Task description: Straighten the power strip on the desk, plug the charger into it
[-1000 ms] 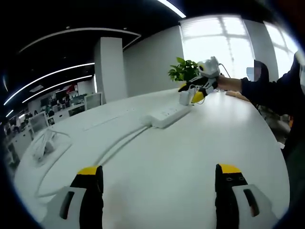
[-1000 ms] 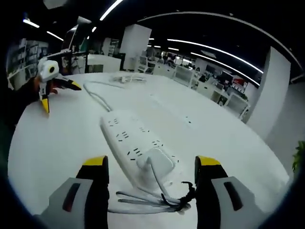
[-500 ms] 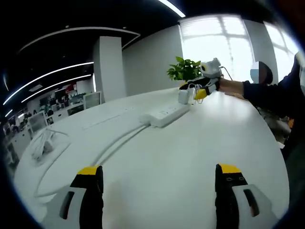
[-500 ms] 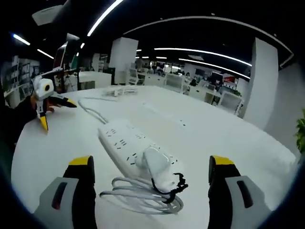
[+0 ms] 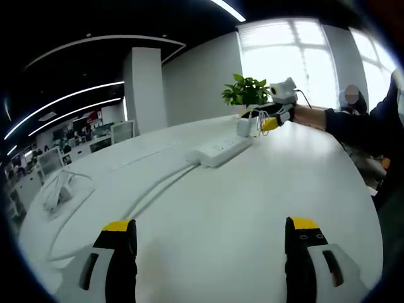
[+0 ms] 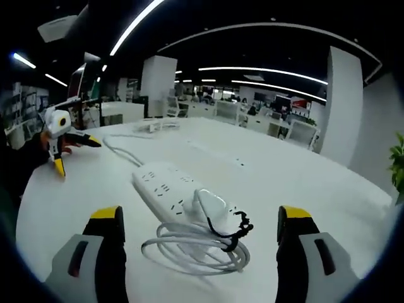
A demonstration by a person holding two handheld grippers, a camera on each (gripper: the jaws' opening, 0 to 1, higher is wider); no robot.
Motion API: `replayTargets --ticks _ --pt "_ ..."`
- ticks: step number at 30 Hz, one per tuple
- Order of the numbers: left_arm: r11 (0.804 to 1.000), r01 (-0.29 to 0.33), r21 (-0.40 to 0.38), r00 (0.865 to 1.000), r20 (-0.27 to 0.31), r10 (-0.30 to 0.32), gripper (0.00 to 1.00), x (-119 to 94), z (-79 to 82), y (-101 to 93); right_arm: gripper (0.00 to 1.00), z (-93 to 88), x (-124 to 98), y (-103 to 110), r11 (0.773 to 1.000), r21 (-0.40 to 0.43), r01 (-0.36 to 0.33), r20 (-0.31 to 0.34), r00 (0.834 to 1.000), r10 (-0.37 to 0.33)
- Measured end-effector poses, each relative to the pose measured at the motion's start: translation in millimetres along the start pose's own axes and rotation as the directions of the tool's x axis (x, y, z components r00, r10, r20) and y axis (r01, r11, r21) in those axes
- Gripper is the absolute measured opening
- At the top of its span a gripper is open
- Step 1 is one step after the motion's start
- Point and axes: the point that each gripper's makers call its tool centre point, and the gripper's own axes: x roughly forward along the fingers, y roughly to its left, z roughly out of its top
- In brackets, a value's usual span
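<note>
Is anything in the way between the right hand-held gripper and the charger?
Nothing solid blocks it. The right hand-held gripper is open, and the white block charger sits straight ahead on the long white power strip. Its coiled white cable lies on the desk nearer the jaws.

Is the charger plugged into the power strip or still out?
In: the charger stands on the power strip, its coiled cable on the desk.

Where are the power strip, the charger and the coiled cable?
power strip [image 6: 165, 184], right gripper view, on its top face.
charger [image 6: 212, 203], right gripper view, on its white body.
coiled cable [image 6: 189, 260], right gripper view, on the near loop.
</note>
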Motion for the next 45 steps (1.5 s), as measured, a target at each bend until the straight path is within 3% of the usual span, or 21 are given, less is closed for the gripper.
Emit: replayTargets --ticks 6,21,37,45 --pt "1.0 0.005 0.003 1.0 0.004 -0.005 0.99 0.8 2.2 0.1 1.0 -3.6 -5.4 -2.0 0.999 -0.004 0.038 -0.001 0.999 -0.038" --pt "1.0 0.012 0.009 1.0 0.002 -0.012 0.99 8.9 7.3 4.7 1.0 -17.0 -19.4 12.1 0.998 0.047 0.049 0.001 0.999 -0.049" --pt "0.999 0.037 0.023 0.999 -0.002 -0.037 0.99 21.8 17.7 -0.9 1.0 -31.7 -36.9 9.7 0.992 0.088 0.091 0.013 0.996 -0.093" --pt "0.999 0.035 0.029 0.999 -0.015 -0.034 0.99 23.3 16.9 0.0 1.0 -30.7 -40.9 15.0 0.991 0.076 0.109 0.012 0.994 -0.111"
